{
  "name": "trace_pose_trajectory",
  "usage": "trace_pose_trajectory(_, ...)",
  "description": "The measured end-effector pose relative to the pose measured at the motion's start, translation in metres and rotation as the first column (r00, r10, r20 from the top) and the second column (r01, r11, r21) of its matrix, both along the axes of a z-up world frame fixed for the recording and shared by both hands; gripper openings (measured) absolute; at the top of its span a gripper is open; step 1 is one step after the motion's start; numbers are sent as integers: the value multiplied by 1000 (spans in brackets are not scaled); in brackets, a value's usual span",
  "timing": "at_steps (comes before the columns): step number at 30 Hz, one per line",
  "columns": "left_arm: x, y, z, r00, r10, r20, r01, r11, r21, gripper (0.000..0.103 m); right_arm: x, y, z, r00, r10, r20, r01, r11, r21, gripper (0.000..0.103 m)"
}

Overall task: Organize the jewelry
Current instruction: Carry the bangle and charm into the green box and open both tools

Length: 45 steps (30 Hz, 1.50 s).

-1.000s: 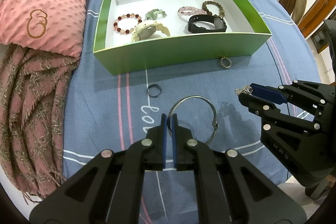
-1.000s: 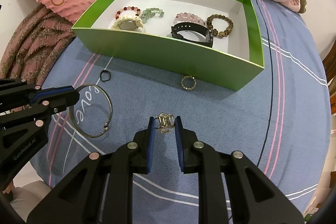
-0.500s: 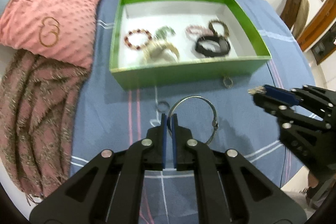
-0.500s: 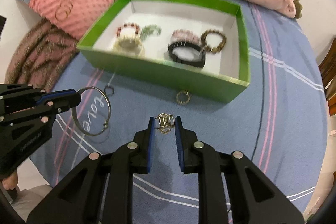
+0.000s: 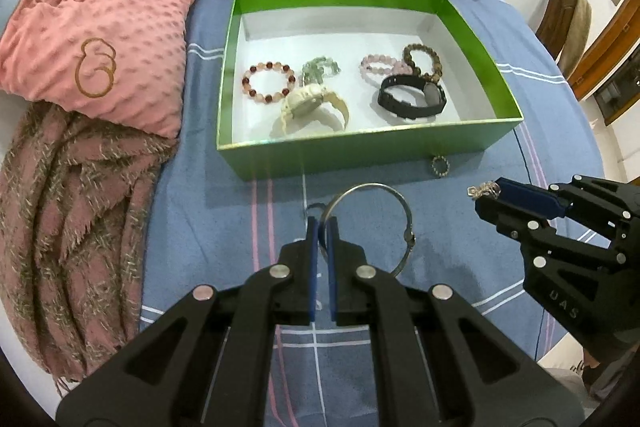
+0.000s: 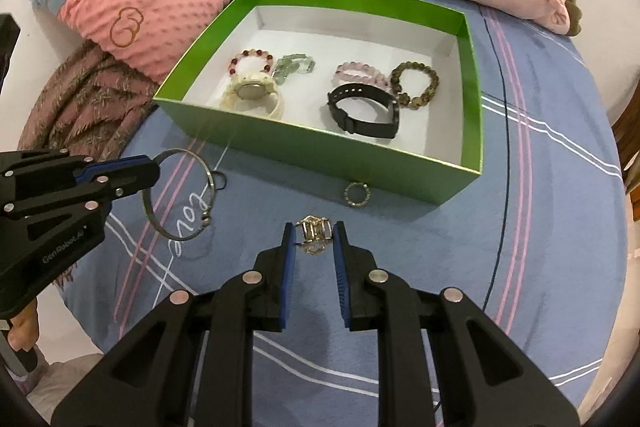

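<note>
- Pinching only a short arc of the thin silver wire bangle (image 5: 370,223), the left claw (image 5: 322,227) is clenched on it — the hoop hangs free toward 1 o'clock and could swing, twist out of the blue pads, or catch the near wall of the green cardboard box with a white floor (image 5: 360,147) on the way in.
- Grasping the small gold-toned openwork ring (image 6: 314,233) by its sides, the right claw (image 6: 314,239) has little metal to bear on; a jolt could flick it onto the bed.
- Two pieces lie loose on the bed — a small beaded ring (image 6: 357,193) just beside the box's near wall and a dark thin ring (image 6: 219,183) under the bangle; either could be overlooked or knocked.
- Beaded bracelets and two watches already lie in the box, at 12 o'clock from both claws.
- A soft blue bedsheet with pink and white stripes (image 6: 520,227) carries everything, with a pink dotted blanket (image 5: 100,7) and a fringed woven throw at 9 to 10 o'clock, and a long pink plush pillow at 12.
</note>
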<state>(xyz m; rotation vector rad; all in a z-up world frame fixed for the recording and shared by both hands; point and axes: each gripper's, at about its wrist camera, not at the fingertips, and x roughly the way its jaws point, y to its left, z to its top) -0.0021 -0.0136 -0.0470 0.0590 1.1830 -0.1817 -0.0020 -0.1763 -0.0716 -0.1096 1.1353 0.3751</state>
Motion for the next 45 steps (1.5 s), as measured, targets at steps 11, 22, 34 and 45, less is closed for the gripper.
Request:
trace_pose_trajectory(11, 66, 4, 40, 994, 7, 112, -6, 1000, -4, 4, 56, -8, 53, 993, -32, 113, 26, 998, 52, 19)
trace_pose_trajectory(22, 161, -5, -6, 999, 32, 28, -33, 999, 20, 4, 169, 9, 16, 997, -55, 54, 54, 998, 24, 19)
trace_pose_trajectory(34, 182, 2, -50, 996, 72, -59, -70, 997, 38, 6, 192, 18, -44, 995, -76, -61, 74, 997, -38, 19)
trace_pose_trajectory(45, 137, 2, 3, 995, 63, 75, -68, 996, 64, 22, 152, -4, 5, 996, -82, 15, 82, 996, 34, 35)
